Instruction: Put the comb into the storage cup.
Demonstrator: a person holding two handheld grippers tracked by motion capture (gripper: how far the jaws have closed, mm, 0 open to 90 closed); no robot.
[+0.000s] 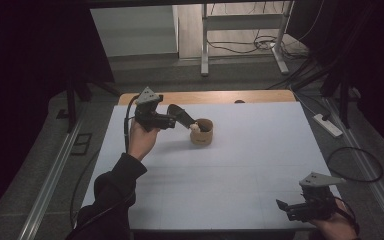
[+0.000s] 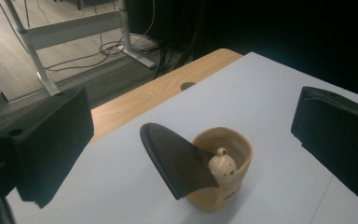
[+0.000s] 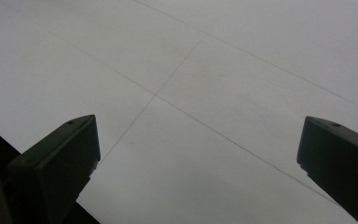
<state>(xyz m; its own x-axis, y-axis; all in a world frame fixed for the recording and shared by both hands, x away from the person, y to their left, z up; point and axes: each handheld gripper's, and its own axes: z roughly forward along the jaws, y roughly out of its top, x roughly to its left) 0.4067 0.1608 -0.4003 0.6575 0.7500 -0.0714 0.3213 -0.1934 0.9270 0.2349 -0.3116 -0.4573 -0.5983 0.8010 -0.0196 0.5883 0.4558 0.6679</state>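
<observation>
- I am holding my left gripper [image 1: 167,120] with its jaws spread wide and empty, just left of the tan mug [image 1: 202,132].
- The mug is standing mid-table, a black lid [image 2: 177,161] leaning tilted against its rim, a small bear figure [image 2: 222,167] peeking out.
- My right gripper [image 1: 290,207] is hovering wide apart over the white table [image 1: 240,170], near its front right corner.

Dim, underexposed pictures — corners fall to black, shadows on the table [image 1: 240,165] soft, focus fairly sharp.
</observation>
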